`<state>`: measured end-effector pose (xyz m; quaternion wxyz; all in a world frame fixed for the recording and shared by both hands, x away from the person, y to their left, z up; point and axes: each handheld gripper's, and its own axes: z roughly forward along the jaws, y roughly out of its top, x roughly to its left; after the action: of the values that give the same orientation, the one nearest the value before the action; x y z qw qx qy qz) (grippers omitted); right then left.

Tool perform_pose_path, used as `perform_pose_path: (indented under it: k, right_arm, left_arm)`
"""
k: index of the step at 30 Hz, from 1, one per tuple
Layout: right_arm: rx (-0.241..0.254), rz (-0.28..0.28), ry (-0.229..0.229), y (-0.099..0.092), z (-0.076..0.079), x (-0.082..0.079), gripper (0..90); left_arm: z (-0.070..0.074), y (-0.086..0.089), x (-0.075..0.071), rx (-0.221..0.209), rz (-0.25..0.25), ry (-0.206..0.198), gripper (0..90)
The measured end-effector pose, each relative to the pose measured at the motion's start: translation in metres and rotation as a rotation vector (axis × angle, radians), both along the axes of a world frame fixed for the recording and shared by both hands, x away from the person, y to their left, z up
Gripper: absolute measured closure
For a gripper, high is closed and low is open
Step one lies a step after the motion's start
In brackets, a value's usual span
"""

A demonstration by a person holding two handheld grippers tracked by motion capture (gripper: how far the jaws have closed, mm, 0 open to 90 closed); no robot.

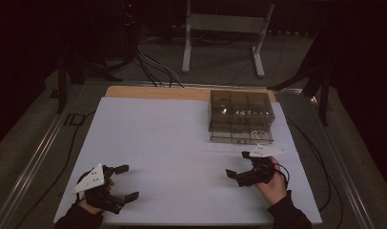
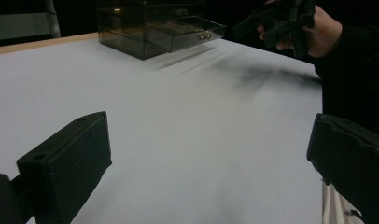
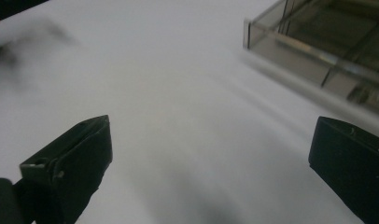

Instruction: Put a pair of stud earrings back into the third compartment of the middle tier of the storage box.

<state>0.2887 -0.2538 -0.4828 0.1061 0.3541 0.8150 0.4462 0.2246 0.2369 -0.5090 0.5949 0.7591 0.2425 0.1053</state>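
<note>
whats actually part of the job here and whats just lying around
Part of the job:
- clear drawer box, its bottom drawer pulled out a little
- right gripper, open, nearest the box
- left gripper, open, over the white table sheet

Just about:
- metal stand behind the table
- cables on the floor

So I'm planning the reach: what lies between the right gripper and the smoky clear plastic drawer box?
Only bare white table sheet between the right gripper and the smoky clear plastic drawer box, as the high view shows.

Drawer box (image 1: 240, 116) stands on table's (image 1: 163, 143) far right.
</note>
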Motion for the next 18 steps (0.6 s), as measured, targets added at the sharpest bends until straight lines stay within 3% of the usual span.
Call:
perform_pose_path:
  k: [8, 18]
  right_arm:
    - [0.020, -0.025, 0.014, -0.016, -0.014, -0.015, 0.0]
    - [0.006, -0.050, 0.008, -0.032, -0.023, -0.032, 0.0]
  left_arm:
    - [0.000, 0.001, 0.000, -0.001, -0.001, -0.002, 0.8]
    - [0.000, 0.001, 0.000, 0.002, -0.001, -0.003, 0.8]
